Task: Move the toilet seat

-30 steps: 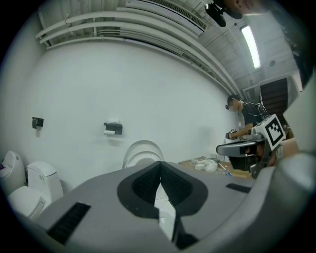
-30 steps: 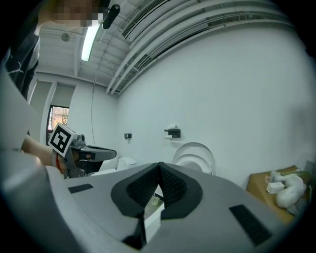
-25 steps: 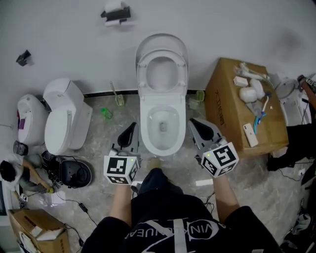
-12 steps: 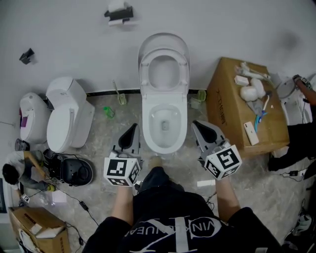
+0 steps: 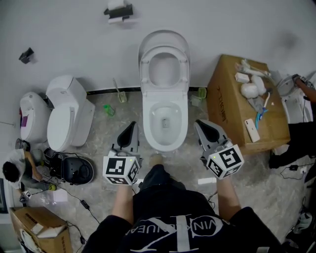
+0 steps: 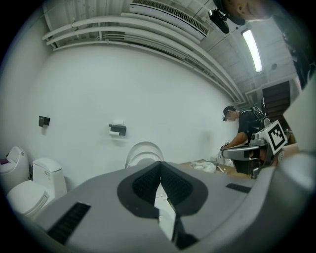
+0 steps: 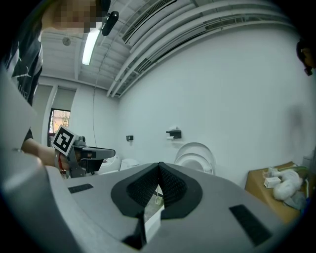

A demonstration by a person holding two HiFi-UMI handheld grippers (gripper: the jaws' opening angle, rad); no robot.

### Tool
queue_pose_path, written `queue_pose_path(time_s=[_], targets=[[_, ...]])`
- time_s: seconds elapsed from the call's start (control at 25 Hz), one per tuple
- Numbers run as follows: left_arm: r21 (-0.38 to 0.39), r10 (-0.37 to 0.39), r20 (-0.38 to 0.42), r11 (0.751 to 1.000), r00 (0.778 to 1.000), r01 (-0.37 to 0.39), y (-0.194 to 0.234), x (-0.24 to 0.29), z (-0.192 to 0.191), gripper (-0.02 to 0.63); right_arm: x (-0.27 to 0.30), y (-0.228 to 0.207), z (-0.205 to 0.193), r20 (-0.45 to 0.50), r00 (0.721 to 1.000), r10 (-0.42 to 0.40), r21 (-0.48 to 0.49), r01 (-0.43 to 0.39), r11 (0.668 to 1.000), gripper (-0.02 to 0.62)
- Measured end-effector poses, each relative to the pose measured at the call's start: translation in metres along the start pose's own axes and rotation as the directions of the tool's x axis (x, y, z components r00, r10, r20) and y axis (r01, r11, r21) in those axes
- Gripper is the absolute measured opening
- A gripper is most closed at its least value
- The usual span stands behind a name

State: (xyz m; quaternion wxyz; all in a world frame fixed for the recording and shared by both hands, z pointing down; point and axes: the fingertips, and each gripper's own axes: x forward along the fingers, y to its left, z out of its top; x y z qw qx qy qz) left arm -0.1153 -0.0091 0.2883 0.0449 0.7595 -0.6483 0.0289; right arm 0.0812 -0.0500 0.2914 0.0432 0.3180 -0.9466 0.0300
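Observation:
A white toilet stands against the wall with its bowl (image 5: 165,121) uncovered. Its seat (image 5: 164,69) and lid are tipped up against the wall, and they also show as the seat (image 6: 143,154) and the seat (image 7: 196,155) in the two gripper views. My left gripper (image 5: 132,126) hovers just left of the bowl's front, its jaws shut on nothing. On the bowl's right, my right gripper (image 5: 200,123) is likewise shut and empty. Both point level toward the wall. Neither touches the toilet. In their own views, the left gripper (image 6: 159,170) and the right gripper (image 7: 158,173) show closed pads.
A second white toilet (image 5: 66,118) and a round white unit stand at the left. To the right is a cardboard box (image 5: 232,106) topped with small items. A paper holder (image 5: 118,11) hangs on the wall. A person (image 5: 12,173) crouches at lower left among cables.
My right gripper has drifted slightly to the right, off the bowl's side. The left one has stayed put. Both remain shut.

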Motion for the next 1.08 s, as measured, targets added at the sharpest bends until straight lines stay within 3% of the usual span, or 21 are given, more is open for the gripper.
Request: queue_pose_path(time_s=[1.08], targets=[[-0.018,0.006,-0.021,1.000,1.000,-0.006,0.019,0.004,-0.010,0.003,0.017,0.001,-0.011,-0.030,0.999,0.015,0.018,-0.014,1.000,0.008]])
